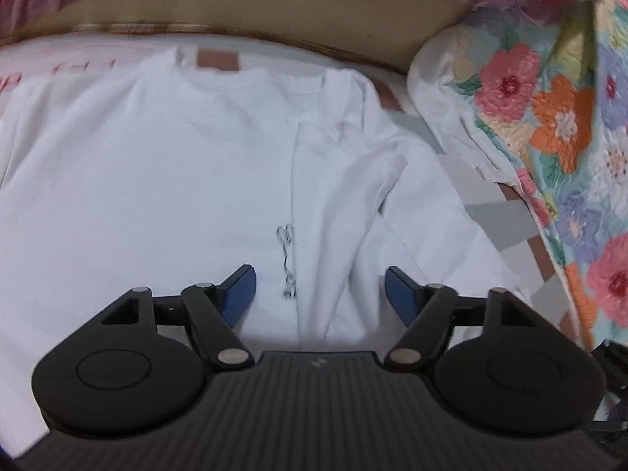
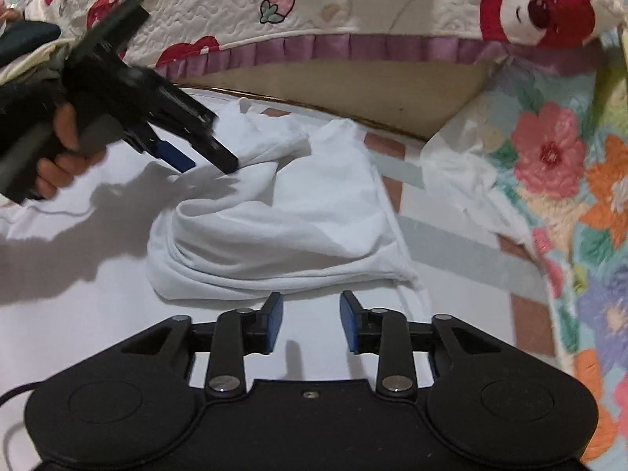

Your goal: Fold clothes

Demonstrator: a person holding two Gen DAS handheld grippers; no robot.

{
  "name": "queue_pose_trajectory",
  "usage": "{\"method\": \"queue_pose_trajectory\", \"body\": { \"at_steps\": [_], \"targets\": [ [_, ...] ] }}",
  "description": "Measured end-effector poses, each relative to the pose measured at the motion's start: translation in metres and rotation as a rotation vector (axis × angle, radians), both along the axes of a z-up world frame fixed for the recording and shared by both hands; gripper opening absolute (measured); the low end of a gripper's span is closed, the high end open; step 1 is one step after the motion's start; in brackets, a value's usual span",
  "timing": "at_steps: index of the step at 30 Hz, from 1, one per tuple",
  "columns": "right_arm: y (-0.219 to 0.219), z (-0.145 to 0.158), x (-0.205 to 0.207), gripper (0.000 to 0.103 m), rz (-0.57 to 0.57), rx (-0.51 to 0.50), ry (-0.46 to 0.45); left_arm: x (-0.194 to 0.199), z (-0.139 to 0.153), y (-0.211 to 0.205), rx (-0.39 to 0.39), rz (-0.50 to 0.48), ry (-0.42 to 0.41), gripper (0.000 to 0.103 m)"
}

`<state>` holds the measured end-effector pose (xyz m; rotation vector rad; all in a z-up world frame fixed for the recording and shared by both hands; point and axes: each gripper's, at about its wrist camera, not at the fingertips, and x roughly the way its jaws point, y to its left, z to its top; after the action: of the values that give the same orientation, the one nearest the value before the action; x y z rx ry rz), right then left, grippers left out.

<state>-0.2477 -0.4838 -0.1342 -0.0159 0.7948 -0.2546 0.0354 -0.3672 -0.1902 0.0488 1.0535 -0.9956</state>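
White shirt (image 2: 274, 212) edges cut off | left tool (image 1: 320, 294) agape, empty | right tool (image 2: 310, 322) agape, empty

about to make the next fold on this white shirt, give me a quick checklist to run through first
1. Left gripper open and free: ok, fingers spread, nothing between them.
2. Right gripper open and free: ok, fingers apart, just short of the cloth edge.
3. White shirt lying flat: not ok, the folded-over side is bunched and wrinkled in the right wrist view.
4. Folded-over edge straight: not ok, it runs crooked down the shirt.
5. Room beside the shirt: cannot tell, the floral quilt lies close on one side.
6. Grippers clear of each other: ok, the left one hovers over the far part of the shirt, well apart from the right.
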Motion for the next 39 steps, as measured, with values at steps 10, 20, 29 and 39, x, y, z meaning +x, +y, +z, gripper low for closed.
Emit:
{"method": "queue_pose_trajectory", "body": {
  "at_steps": [10, 20, 29, 39],
  "targets": [
    [-0.003, -0.020, 0.024, 0.048, 0.057, 0.014, 0.062, -0.072, 0.084, 0.133, -0.102, 0.320, -0.266, 0.001],
    [-0.006, -0.003, 0.023, 0.049, -0.051, 0.197, -0.083, -0.113, 0.054, 0.172, -0.088, 0.259, -0.162, 0.002],
    [-0.009, -0.020, 0.034, 0.051, -0.058, 0.766, -0.083, -0.114, 0.083, 0.182, -0.310, 0.219, -0.148, 0.001],
    [-0.016, -0.003, 0.083, 0.052, -0.069, 0.594, -0.035, -0.104, 0.126, 0.185, -0.251, 0.203, -0.290, 0.003]
  ]
}}
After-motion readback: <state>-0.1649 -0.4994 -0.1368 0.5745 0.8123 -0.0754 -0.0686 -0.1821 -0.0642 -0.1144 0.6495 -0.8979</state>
